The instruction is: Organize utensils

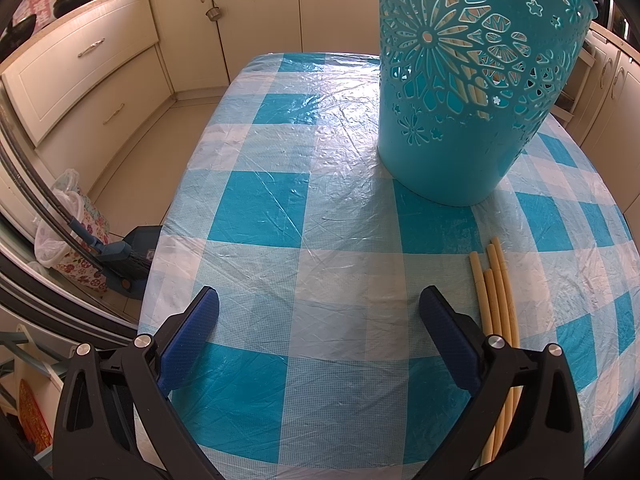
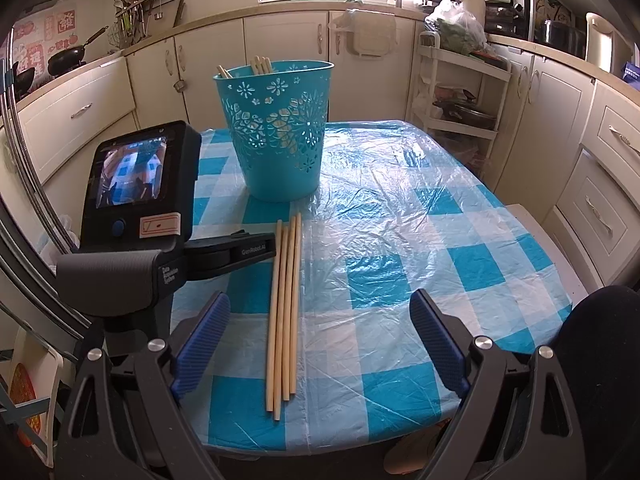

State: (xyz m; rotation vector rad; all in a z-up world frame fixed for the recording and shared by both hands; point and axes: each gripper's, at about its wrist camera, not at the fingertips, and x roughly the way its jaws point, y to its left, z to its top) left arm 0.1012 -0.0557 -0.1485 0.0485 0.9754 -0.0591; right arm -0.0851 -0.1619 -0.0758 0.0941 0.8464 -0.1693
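Observation:
A teal perforated basket stands on the checked table and holds several chopsticks that stick out of its top. It fills the upper right of the left wrist view. Several loose wooden chopsticks lie side by side on the cloth in front of the basket; they also show at the right of the left wrist view. My left gripper is open and empty, just left of the loose chopsticks. My right gripper is open and empty, low over the near ends of the chopsticks.
The table has a blue and white checked cloth under clear plastic. The left gripper's body with its screen stands at the left in the right wrist view. Cream kitchen cabinets surround the table. A dark chair sits at the right.

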